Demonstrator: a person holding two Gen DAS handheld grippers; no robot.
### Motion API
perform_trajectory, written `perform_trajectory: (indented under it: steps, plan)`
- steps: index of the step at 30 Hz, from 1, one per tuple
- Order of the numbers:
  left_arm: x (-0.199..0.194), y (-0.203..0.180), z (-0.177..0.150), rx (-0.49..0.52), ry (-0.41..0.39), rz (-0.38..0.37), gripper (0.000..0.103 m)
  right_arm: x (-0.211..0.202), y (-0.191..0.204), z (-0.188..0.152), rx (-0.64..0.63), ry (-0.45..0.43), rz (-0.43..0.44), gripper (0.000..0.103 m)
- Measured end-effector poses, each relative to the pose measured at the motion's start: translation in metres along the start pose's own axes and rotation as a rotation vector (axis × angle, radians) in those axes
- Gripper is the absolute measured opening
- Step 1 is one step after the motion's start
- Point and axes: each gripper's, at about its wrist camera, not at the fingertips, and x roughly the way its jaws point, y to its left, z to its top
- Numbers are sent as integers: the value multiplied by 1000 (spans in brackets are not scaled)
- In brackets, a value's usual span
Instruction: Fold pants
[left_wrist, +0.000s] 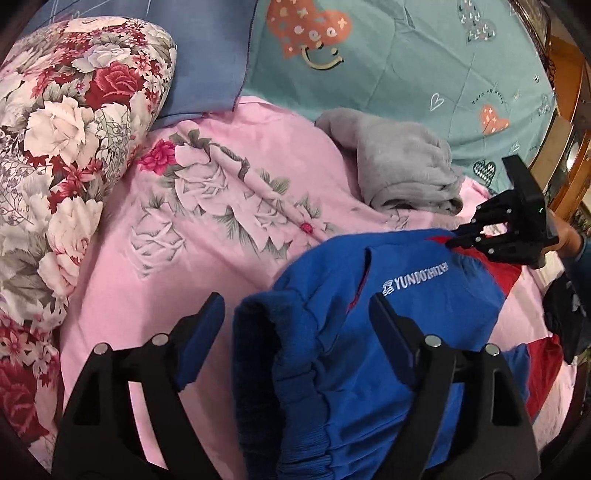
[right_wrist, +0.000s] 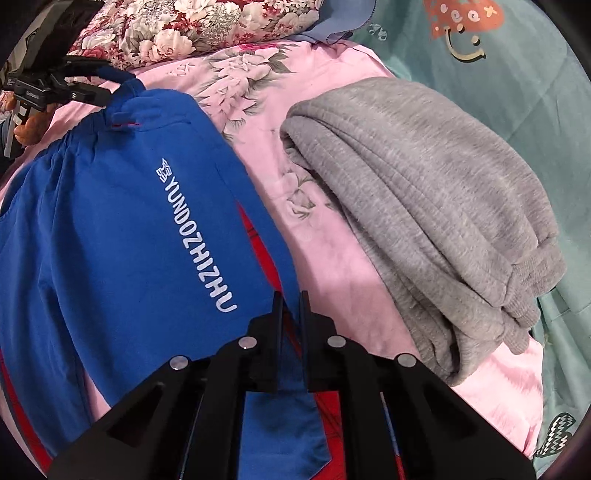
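Note:
Blue and red pants with white "YUNDOZHIZHU" lettering (left_wrist: 388, 325) lie on a pink floral sheet (left_wrist: 207, 243). My left gripper (left_wrist: 299, 325) is open, its fingers on either side of the ribbed blue waistband. In the right wrist view the same pants (right_wrist: 122, 236) spread to the left, and my right gripper (right_wrist: 291, 306) is shut on their blue and red edge. The right gripper also shows in the left wrist view (left_wrist: 476, 236) at the far edge of the pants. The left gripper shows in the right wrist view (right_wrist: 107, 88) at the waistband corner.
A folded grey pair of sweatpants (right_wrist: 424, 206) lies to the right on the sheet, also seen in the left wrist view (left_wrist: 402, 166). A floral pillow (left_wrist: 70, 140) is at the left. A teal heart-print quilt (left_wrist: 424, 70) lies behind. A wooden bed frame (left_wrist: 569, 147) runs along the right.

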Motion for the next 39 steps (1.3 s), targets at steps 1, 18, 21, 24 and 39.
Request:
perform_trajectory:
  steps: [1,18,21,24,39]
  plan:
    - [2,3,3,-6,12,-2,91,0,0,-1,0,-2,0,7]
    - [22,-4,1,33,110,-129,19,-10,20,-11,1,-36,-43,7]
    - [-4,-22,-5,129,62,-91,16,-25,28,-14,9,-68,-70,6]
    - [-33,-36,-11,191,8,-64,16,-49,42,-19,3,-102,-102,6]
    - [-116,-49,-122,261,88,31,18,-146,208,-88,-75,-242,-101,6]
